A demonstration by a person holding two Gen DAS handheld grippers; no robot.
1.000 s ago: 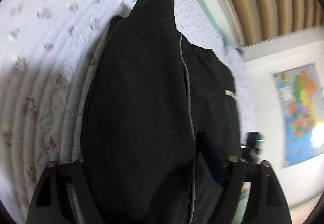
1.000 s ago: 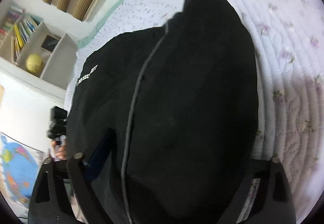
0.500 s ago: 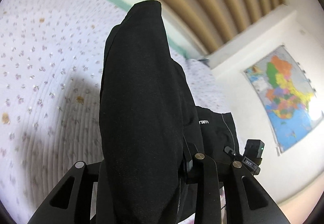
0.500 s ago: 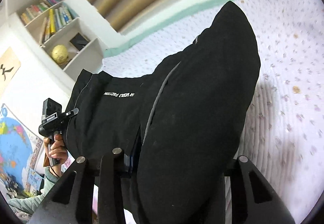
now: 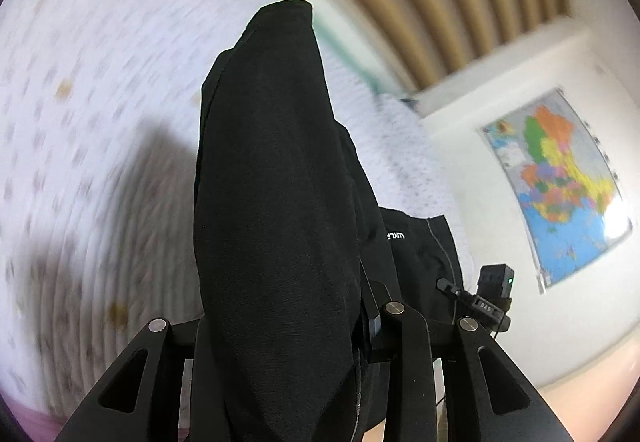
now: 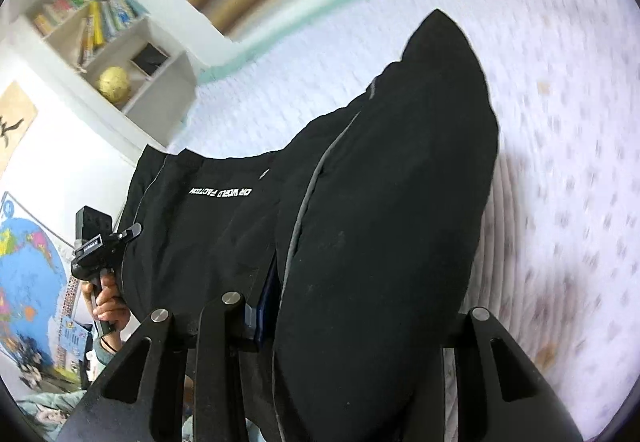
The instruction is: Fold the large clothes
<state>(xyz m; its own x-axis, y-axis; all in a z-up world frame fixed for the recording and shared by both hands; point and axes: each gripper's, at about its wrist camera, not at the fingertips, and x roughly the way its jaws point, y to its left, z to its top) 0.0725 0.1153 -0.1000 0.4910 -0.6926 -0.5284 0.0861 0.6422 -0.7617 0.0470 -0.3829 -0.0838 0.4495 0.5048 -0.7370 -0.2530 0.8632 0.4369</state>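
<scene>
My left tool (image 5: 280, 326) and right tool (image 6: 352, 314) each clamp one black garment (image 6: 384, 210) above the bed (image 5: 100, 122).

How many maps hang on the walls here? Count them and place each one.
1, it seems. The left wrist view shows one colourful map on the white wall at right; the right wrist view shows what looks like the same map at its left edge. Other walls are out of sight.

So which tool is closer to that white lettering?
Probably right: the lettering on the black clothing sits just left of the right tool and looks larger; from the left tool it shows smaller, off right.
</scene>
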